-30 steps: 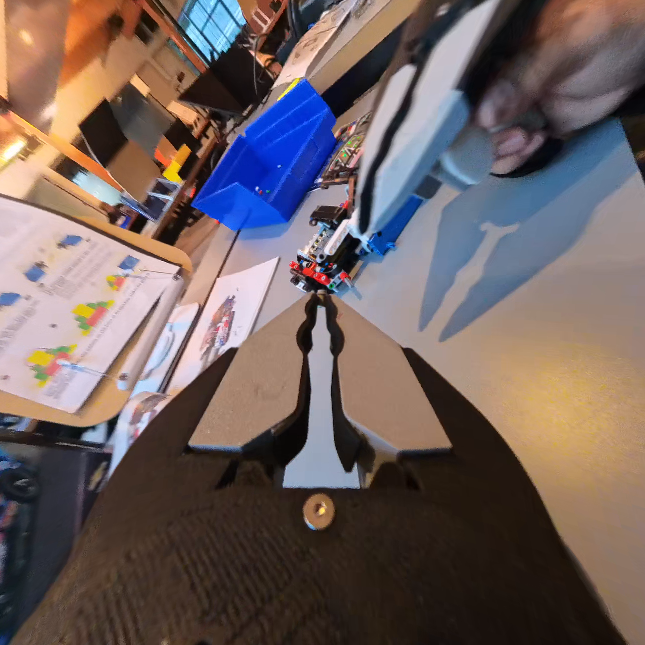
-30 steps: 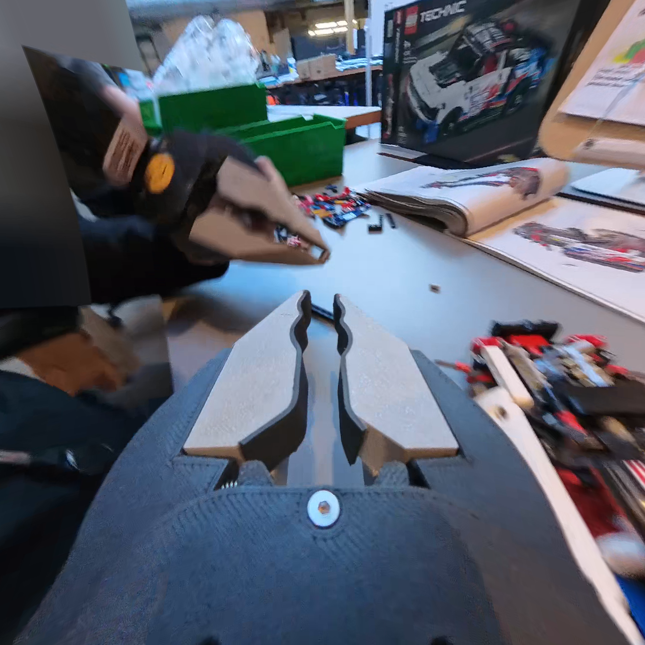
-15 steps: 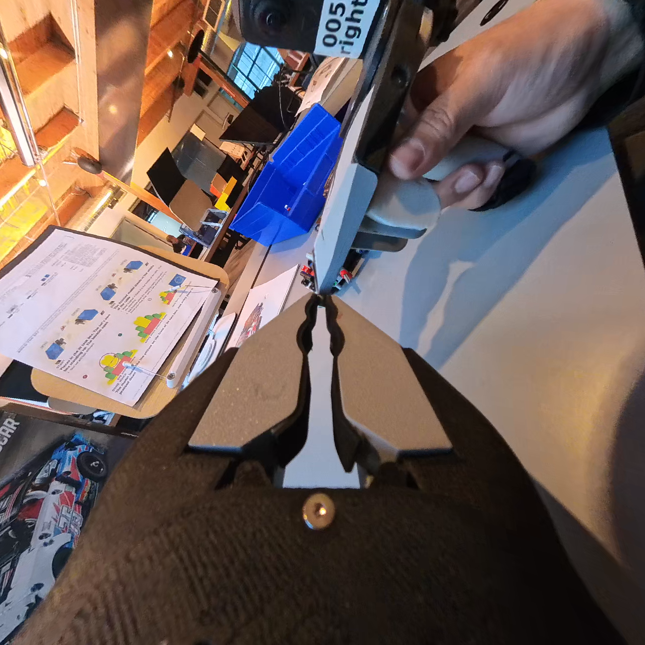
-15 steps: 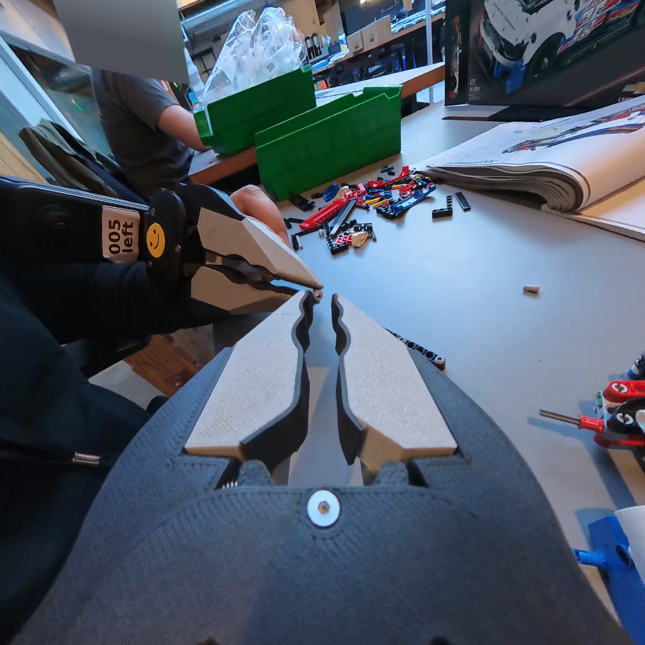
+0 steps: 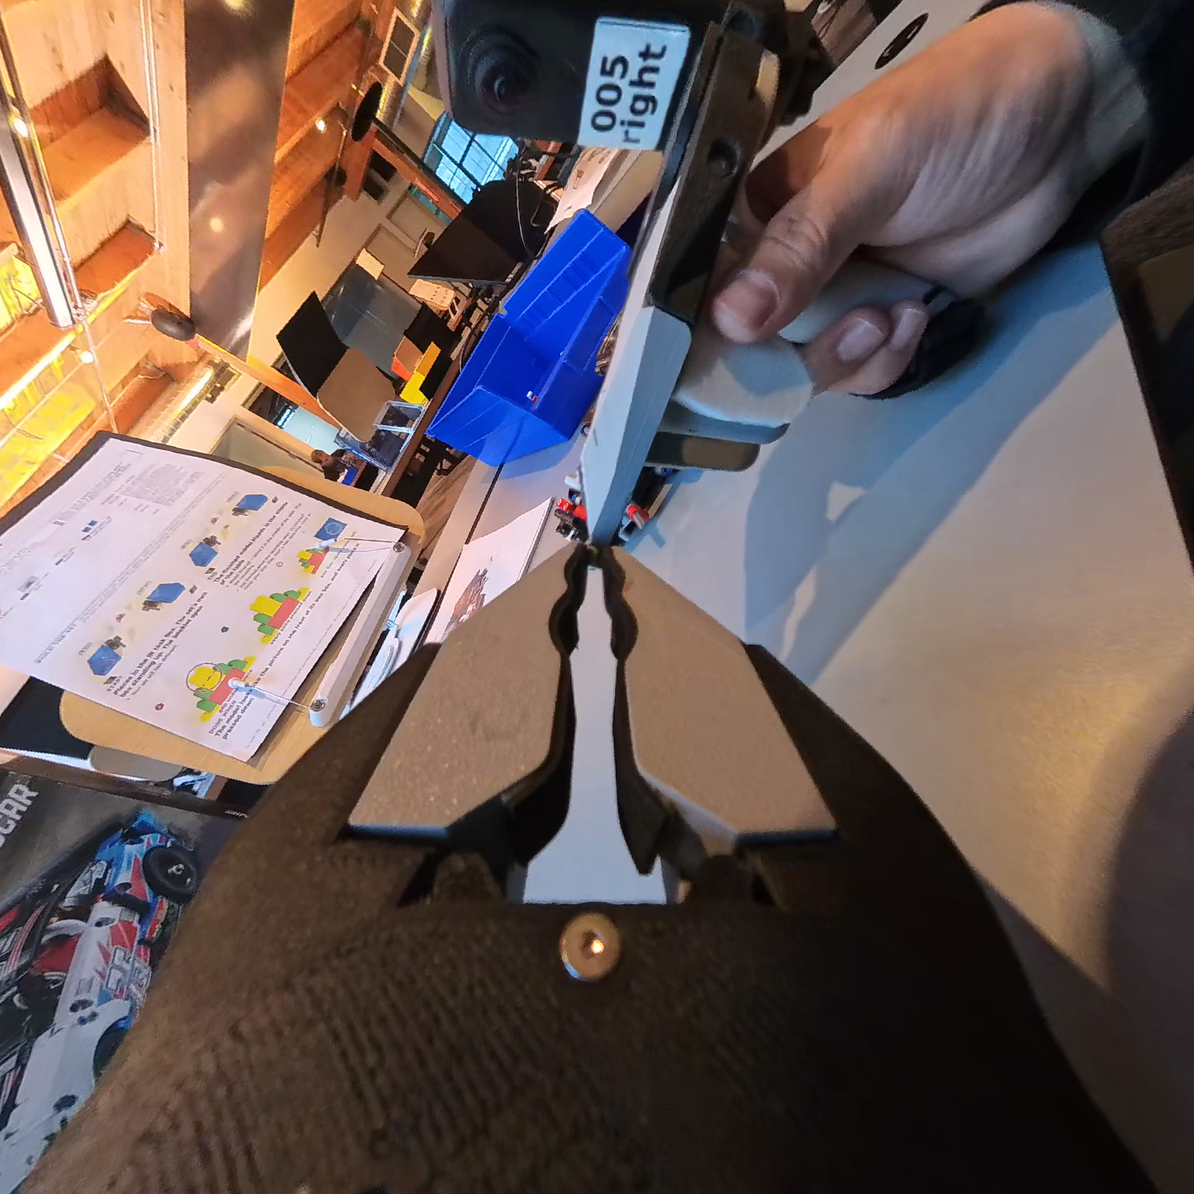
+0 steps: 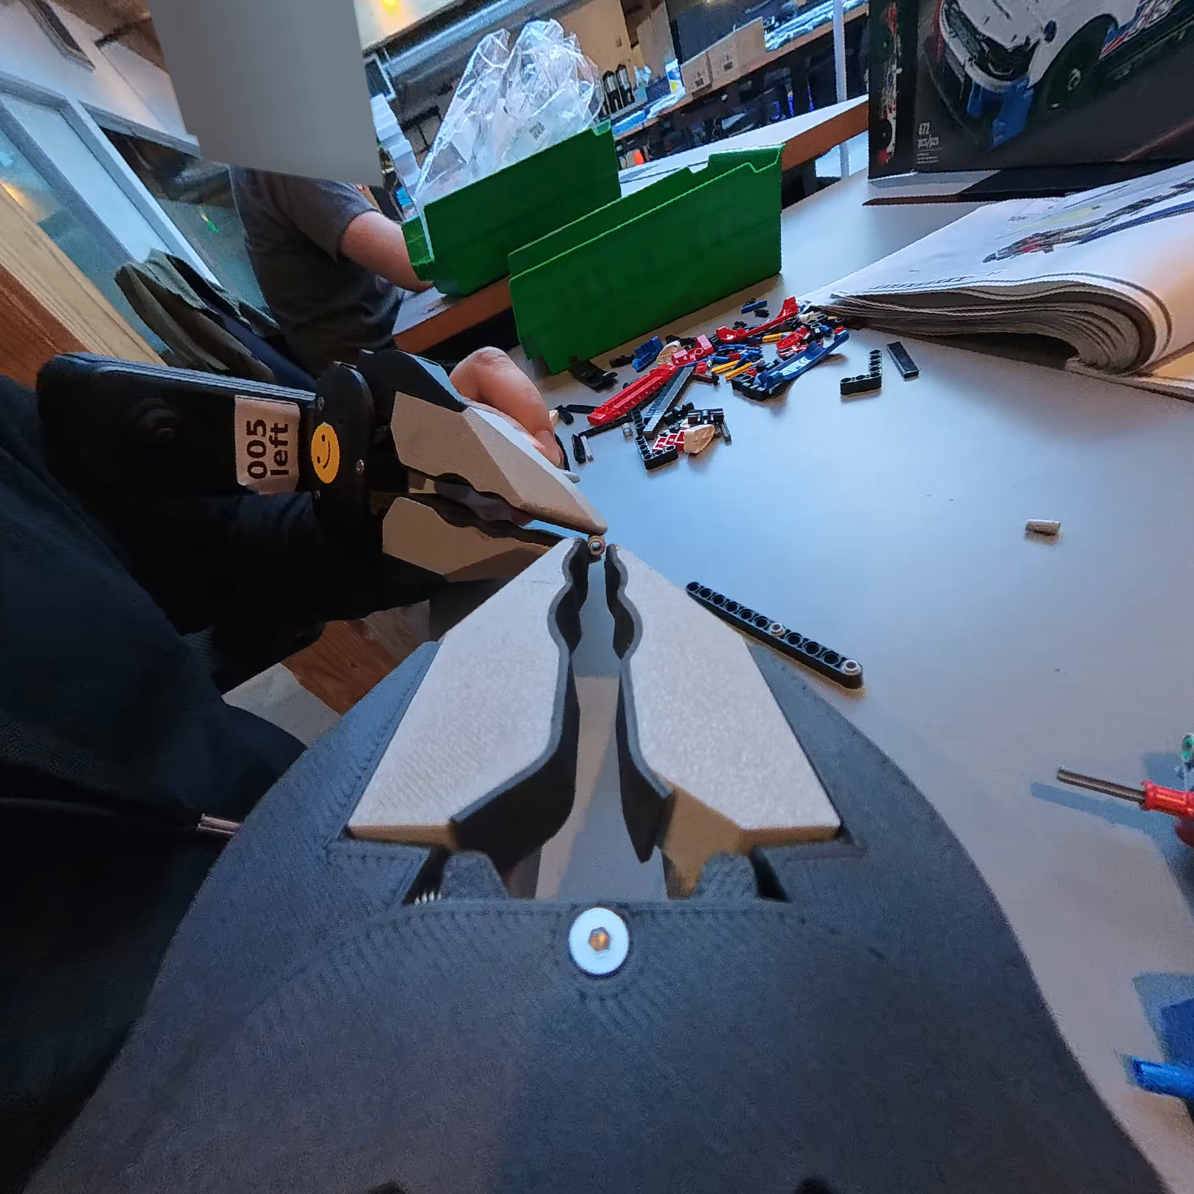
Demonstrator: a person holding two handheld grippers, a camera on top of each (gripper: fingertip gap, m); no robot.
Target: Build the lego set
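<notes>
So the left gripper (image 6: 585,533) is pinched down on a tiny grey pin (image 6: 595,546), held right at its tips with the pin's open end facing the right wrist camera. The right gripper (image 6: 596,555) is barely parted, a narrow slot, nothing clamped yet as far as I can tell, tips on either side of the pin. Looks like a handoff: the pin sits dead ahead of the right tips. Past that, the long black beam (image 6: 772,633) lies just right on the table (image 6: 904,517), loose parts pile (image 6: 704,394) further back.
</notes>
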